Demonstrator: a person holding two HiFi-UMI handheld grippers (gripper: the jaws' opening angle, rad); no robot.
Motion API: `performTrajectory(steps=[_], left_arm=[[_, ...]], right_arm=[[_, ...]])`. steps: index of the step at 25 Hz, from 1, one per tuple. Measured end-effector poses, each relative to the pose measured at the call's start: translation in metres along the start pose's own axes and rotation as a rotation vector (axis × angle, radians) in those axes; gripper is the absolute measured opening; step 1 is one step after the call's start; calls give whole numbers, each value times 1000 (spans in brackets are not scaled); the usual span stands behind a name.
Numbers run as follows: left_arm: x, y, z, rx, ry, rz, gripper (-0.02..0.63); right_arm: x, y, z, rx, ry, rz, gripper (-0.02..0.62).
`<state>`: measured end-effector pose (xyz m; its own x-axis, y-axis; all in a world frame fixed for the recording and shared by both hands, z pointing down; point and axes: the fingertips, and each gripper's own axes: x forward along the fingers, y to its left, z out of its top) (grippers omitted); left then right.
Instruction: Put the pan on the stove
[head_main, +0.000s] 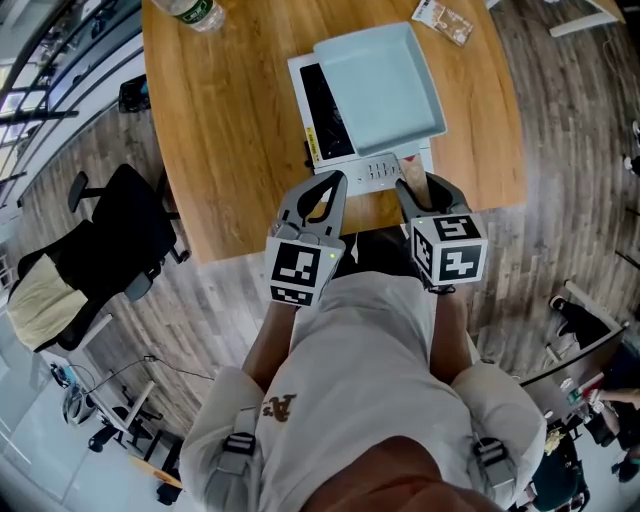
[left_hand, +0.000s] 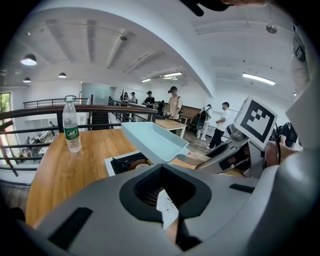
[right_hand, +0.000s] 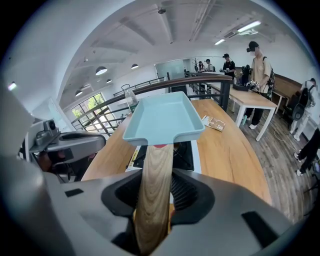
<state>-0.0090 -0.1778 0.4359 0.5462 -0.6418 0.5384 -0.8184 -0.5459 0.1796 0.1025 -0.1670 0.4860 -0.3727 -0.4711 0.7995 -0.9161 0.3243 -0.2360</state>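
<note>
A light blue square pan (head_main: 380, 85) hangs just above a white stove (head_main: 345, 160) with a black top, on the wooden table (head_main: 220, 150). My right gripper (head_main: 412, 185) is shut on the pan's wooden handle (right_hand: 154, 185), which runs between the jaws in the right gripper view; the pan (right_hand: 162, 117) stands out ahead over the stove (right_hand: 186, 152). My left gripper (head_main: 335, 180) is beside it on the left near the stove's front edge, its tips together and nothing held. From the left gripper view the pan (left_hand: 150, 140) shows above the stove (left_hand: 122, 162).
A plastic water bottle (head_main: 195, 12) stands at the table's far left corner, and a small packet (head_main: 442, 20) lies at the far right. A black office chair (head_main: 110, 250) stands left of the table. Several people and other tables are in the background.
</note>
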Motion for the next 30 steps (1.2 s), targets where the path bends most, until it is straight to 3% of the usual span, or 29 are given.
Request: performTrajectory(steps=[30], left_arm=[[15,12,-26,-44,44,24,18]], right_arm=[[51,-7,-19,-25,92,10,160]])
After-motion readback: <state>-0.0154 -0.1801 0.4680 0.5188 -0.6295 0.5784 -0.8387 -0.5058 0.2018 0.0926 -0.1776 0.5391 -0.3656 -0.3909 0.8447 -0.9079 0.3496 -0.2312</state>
